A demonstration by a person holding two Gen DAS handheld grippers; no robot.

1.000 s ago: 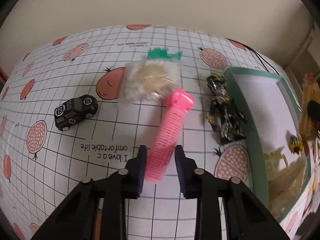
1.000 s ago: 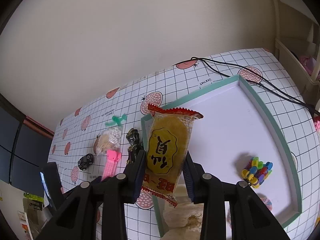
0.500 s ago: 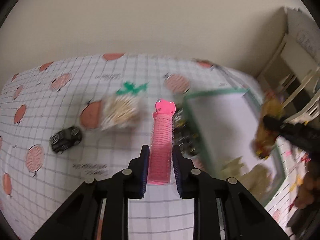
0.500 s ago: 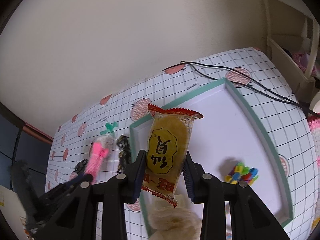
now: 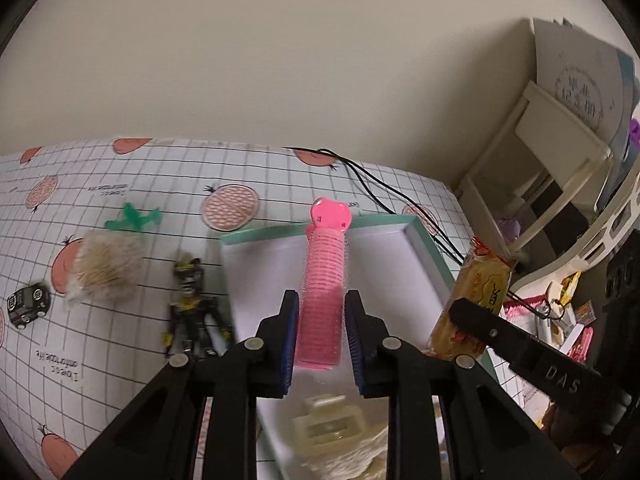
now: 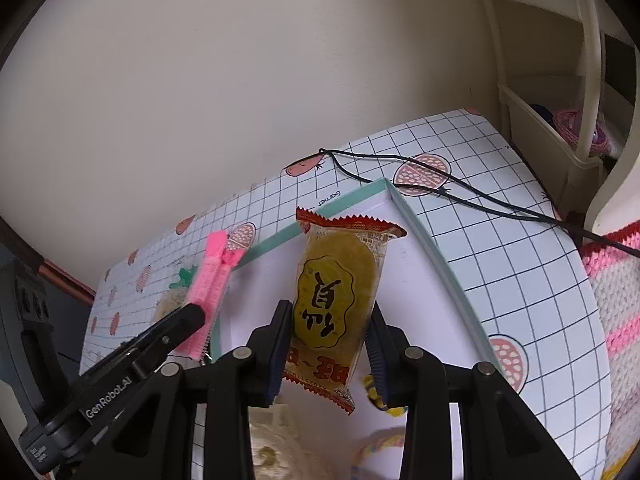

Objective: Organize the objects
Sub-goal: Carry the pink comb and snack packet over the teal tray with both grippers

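Left gripper point(image 5: 322, 332) clamped on pink ribbed hair roller point(image 5: 323, 292), right gripper point(image 6: 326, 344) on yellow snack packet point(image 6: 336, 300): release low over green-rimmed white tray point(image 5: 424, 248), twelve o'clock.

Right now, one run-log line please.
left gripper: shut on pink hair roller | right gripper: shut on yellow snack packet | both above green-rimmed white tray
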